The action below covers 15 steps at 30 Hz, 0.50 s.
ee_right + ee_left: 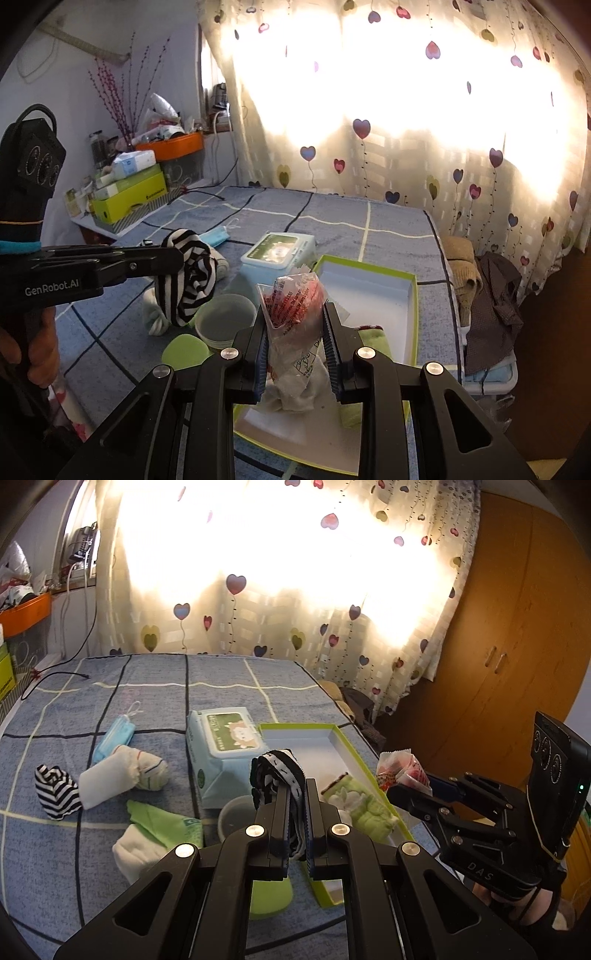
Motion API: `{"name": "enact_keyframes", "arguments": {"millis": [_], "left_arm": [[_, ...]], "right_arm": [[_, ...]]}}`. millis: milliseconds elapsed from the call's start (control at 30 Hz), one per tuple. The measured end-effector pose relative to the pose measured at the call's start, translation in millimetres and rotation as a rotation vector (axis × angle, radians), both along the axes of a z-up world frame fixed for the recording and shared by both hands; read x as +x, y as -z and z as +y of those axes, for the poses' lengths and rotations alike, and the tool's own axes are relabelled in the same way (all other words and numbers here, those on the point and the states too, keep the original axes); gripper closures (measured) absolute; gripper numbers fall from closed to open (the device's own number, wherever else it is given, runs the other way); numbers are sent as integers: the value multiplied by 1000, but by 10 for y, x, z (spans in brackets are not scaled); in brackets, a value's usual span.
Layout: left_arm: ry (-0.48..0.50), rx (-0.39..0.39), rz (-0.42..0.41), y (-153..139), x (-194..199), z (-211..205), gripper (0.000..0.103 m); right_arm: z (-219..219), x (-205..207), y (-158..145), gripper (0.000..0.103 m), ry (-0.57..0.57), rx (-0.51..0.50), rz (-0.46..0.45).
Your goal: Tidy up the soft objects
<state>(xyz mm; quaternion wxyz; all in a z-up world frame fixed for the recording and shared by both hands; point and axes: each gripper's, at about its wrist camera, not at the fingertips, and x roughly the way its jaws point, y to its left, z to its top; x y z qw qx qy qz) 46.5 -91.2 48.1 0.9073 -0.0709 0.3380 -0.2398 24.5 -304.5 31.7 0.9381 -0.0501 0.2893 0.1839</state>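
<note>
The left gripper (297,794) was clamped nearly shut on a black-and-white striped sock (275,771), held above the blue checked bedspread (155,686). The right gripper (295,317) pinched a crinkly clear plastic packet (293,306) with a red item inside, over the green-rimmed open box (406,280) where a pale green sock (364,805) lay.

Only the left wrist view showed a second striped sock (57,792), a rolled white sock (122,775), a blue face mask (112,738) and folded green-and-white cloth (147,830) at near left. Only the right wrist view showed clothes piled at the bed's right edge (487,291).

"GenRobot.AI" ran along the left gripper's side in the right view; "DAS" marked the right gripper in the left view. The packet's small print was unreadable.
</note>
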Motion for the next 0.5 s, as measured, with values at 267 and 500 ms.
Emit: {"name": "enact_keyframes", "arguments": {"millis": [267, 500], "left_arm": [[58, 1, 11, 27, 22, -217, 97], [127, 5, 42, 122, -46, -445, 97]], "right_arm": [[-252, -60, 147, 78, 49, 0, 44], [-394, -106, 280, 78, 79, -2, 82]]}}
